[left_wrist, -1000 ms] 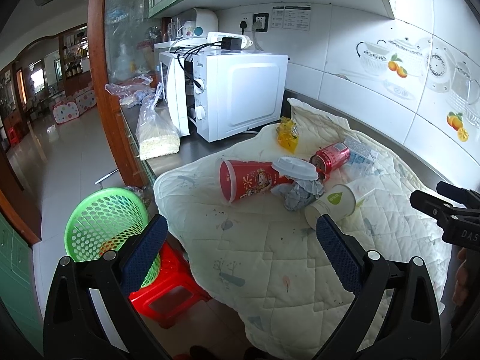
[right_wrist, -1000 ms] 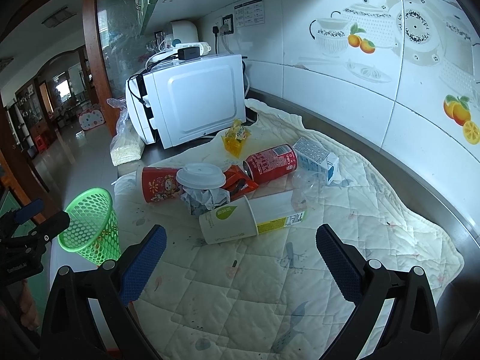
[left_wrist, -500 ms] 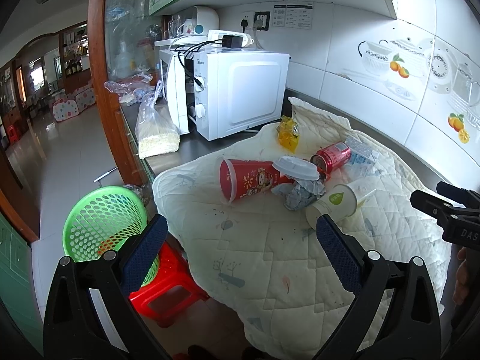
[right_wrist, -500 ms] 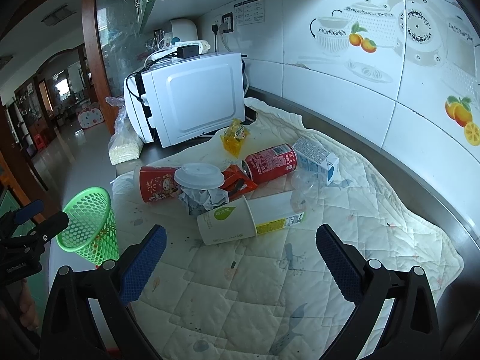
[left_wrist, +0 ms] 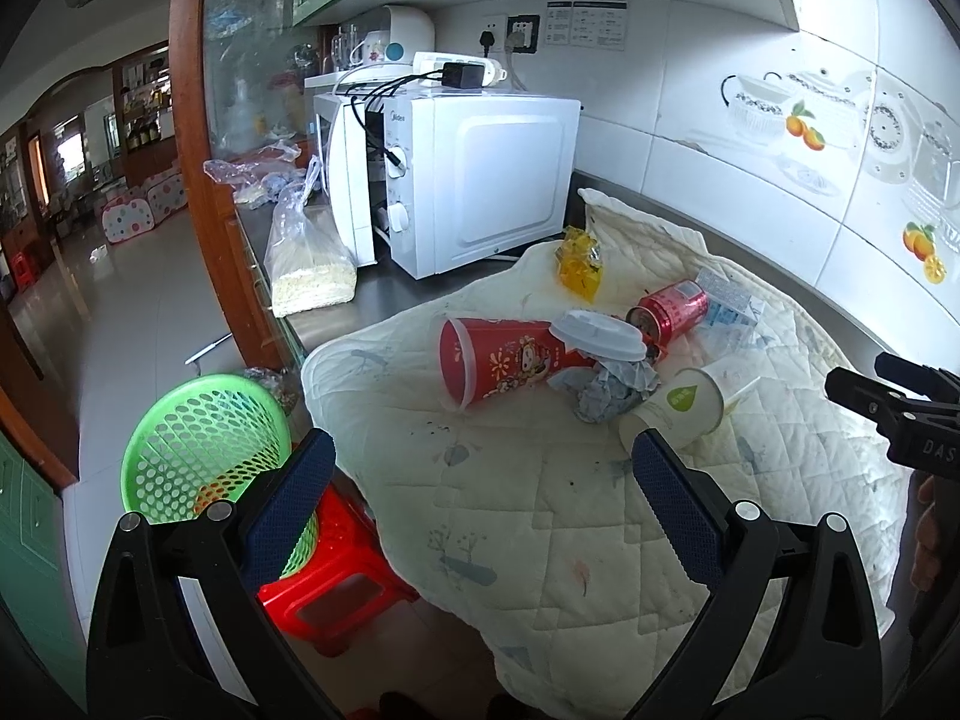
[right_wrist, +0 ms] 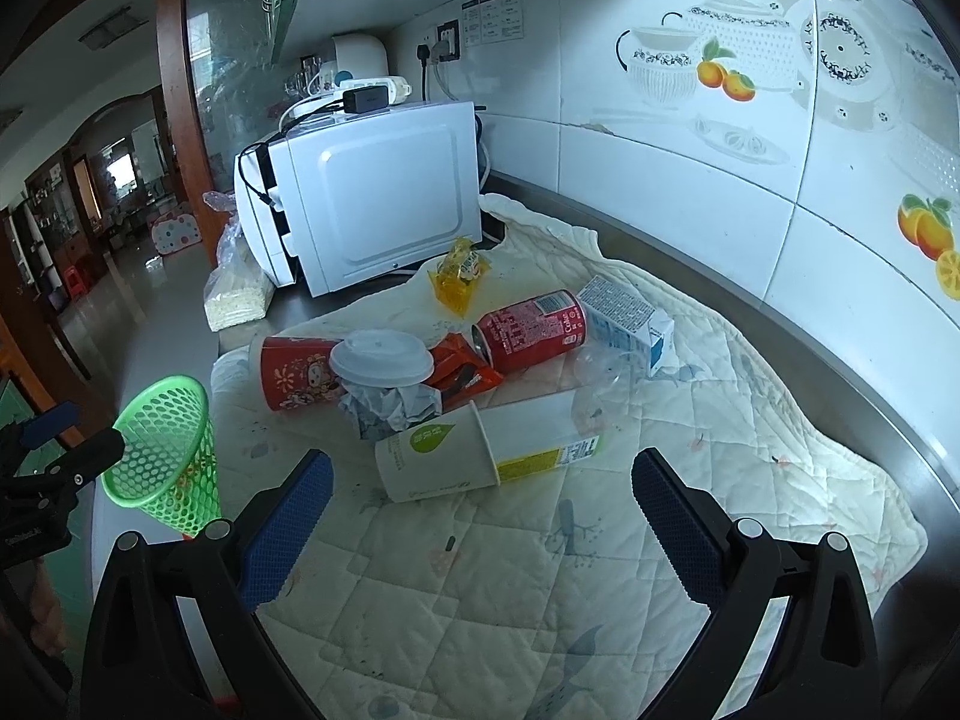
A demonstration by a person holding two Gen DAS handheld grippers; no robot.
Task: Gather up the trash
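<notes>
Both the left claw (left_wrist: 483, 495) and the right claw (right_wrist: 480, 501) are held wide open and empty above the quilted cloth (right_wrist: 540, 600) on the bench. Just beyond, a white paper cup (right_wrist: 438, 453) with a green leaf is seen lying; behind it, a red can (right_wrist: 531, 330) marked "Coke". Behind the can, a microwave (left_wrist: 480, 180) lettered "Midea" is seen.

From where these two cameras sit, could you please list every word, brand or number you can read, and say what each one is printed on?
"Coke", sideways, on the red soda can.
"Midea", small, on the microwave front, near its top.
"DAS", cut off at the frame edge, on the right gripper body in the left wrist view.
Too small or blurred: the wall notices, the barcode label on the paper cup, the milk carton print, the red cup and the yellow snack packet.
</notes>
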